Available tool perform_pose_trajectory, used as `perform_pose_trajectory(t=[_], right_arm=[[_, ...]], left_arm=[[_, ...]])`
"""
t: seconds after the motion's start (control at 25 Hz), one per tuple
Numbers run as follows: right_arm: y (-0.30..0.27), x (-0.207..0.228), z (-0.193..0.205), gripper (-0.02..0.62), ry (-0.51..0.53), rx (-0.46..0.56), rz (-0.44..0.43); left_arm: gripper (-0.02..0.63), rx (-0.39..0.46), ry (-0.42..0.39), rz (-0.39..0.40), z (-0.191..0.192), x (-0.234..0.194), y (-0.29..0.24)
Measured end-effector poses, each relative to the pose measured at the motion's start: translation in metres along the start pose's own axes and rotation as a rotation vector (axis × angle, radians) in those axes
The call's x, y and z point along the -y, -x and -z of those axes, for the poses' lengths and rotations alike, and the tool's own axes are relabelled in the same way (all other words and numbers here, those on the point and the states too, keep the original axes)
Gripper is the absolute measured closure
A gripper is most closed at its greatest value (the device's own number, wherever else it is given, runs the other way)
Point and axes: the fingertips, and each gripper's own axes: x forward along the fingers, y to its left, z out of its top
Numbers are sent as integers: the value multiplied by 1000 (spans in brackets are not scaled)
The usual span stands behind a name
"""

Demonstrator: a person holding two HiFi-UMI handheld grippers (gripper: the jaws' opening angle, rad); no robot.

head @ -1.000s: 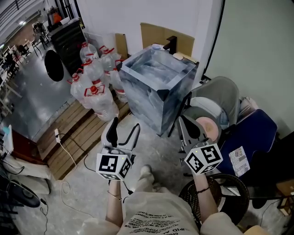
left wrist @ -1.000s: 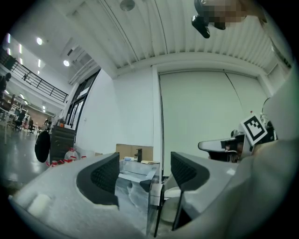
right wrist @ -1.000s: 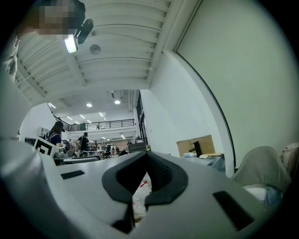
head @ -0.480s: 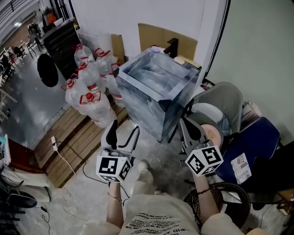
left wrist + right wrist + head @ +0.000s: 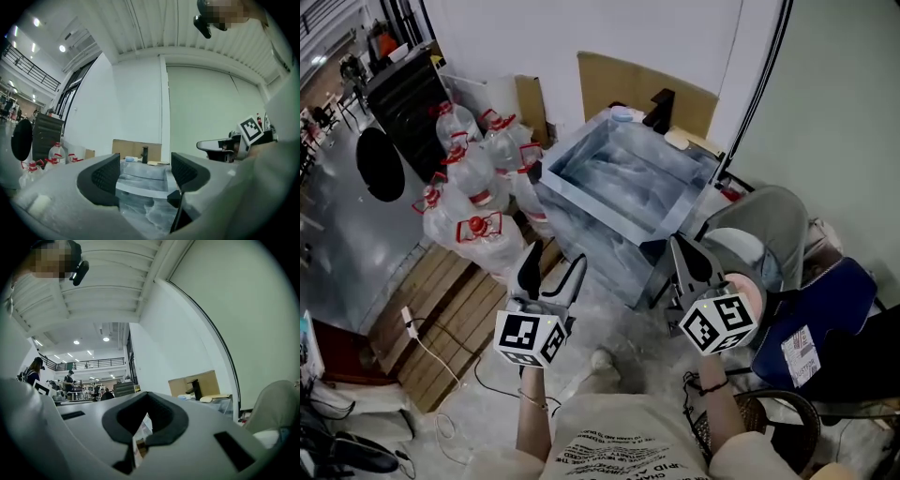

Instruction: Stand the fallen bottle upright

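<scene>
A small pale blue and white bottle (image 5: 622,114) lies on its side on the back ledge of the grey marbled sink block (image 5: 581,202), next to a black faucet (image 5: 660,108). It also shows small as the bottle (image 5: 131,159) in the left gripper view and the bottle (image 5: 184,397) in the right gripper view. My left gripper (image 5: 551,265) is held open and empty over the floor, short of the sink's front corner. My right gripper (image 5: 689,251) is shut on nothing, beside the sink's right side. Both are well short of the bottle.
Several big clear water jugs (image 5: 478,230) with red caps stand left of the sink. A wooden pallet (image 5: 441,319) and a cable lie on the floor at left. A grey chair (image 5: 769,216) and a blue seat (image 5: 825,300) crowd the right. Cardboard (image 5: 637,80) leans on the wall.
The view and both grippers have come closer to the sink block, which now sits lower and larger in the head view. Neither gripper's jaws have changed.
</scene>
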Motion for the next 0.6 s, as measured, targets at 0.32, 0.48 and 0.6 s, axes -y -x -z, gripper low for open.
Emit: perform_pose_trajectory(t=[0.32, 0.48, 0.6], right_arm=[[-50, 11, 6, 591, -17, 16, 56], [-67, 19, 9, 592, -24, 17, 74], [-81, 23, 13, 591, -22, 13, 72]], left_arm=[[279, -4, -3, 83, 2, -33, -51], [279, -8, 3, 105, 6, -42, -67], [278, -23, 5, 122, 13, -47, -79]])
